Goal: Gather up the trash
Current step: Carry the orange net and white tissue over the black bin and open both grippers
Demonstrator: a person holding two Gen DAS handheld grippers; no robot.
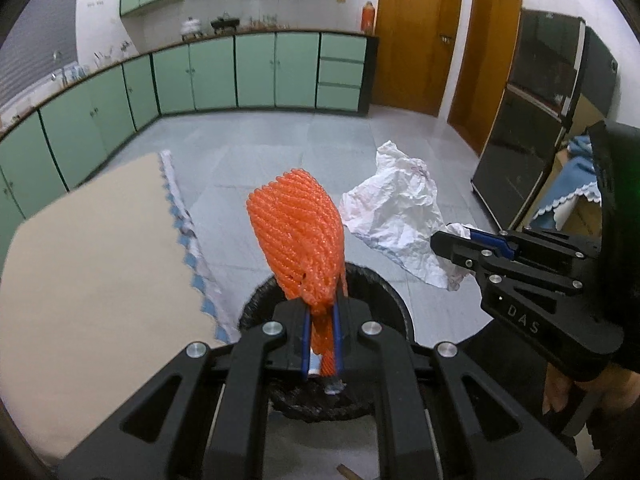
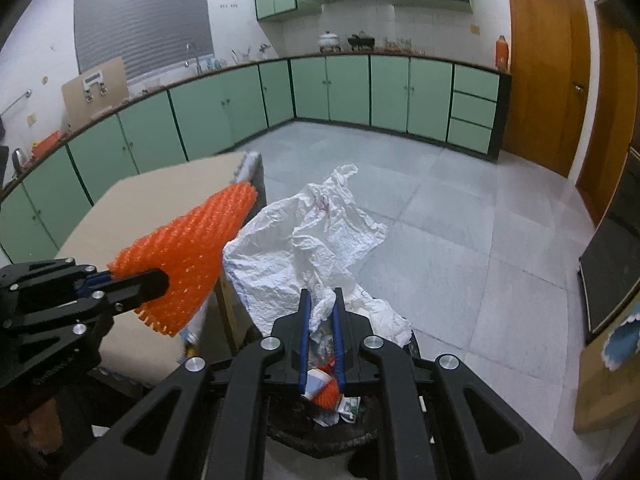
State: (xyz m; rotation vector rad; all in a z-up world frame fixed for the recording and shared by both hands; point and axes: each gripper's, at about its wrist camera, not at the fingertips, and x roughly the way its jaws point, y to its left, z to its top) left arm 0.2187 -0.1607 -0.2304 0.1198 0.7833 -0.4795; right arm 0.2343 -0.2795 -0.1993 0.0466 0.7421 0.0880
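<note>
Left hand-held gripper [image 1: 322, 320] tilted downward over the bin [image 1: 384, 288] — pinching orange foam net [image 1: 298, 232] — right hand-held gripper [image 2: 322, 320] likewise, pinching white bag [image 2: 304, 232].

- The orange foam net [image 1: 298, 236] looks soft and spongy — ribbed mesh, matt.
- The white plastic bag [image 2: 308, 240] is thin, crinkled film with a slight sheen.
- Both the left gripper [image 1: 322, 320] and the right gripper [image 2: 322, 312] are matt black plastic, with blue pads and shiny metal screw heads.
- The tabletop [image 1: 92, 264] is smooth, matt beige.
- The floor [image 2: 460, 220] is pale grey tile, faintly glossy.
- The doors [image 2: 544, 92] are varnished wood.
</note>
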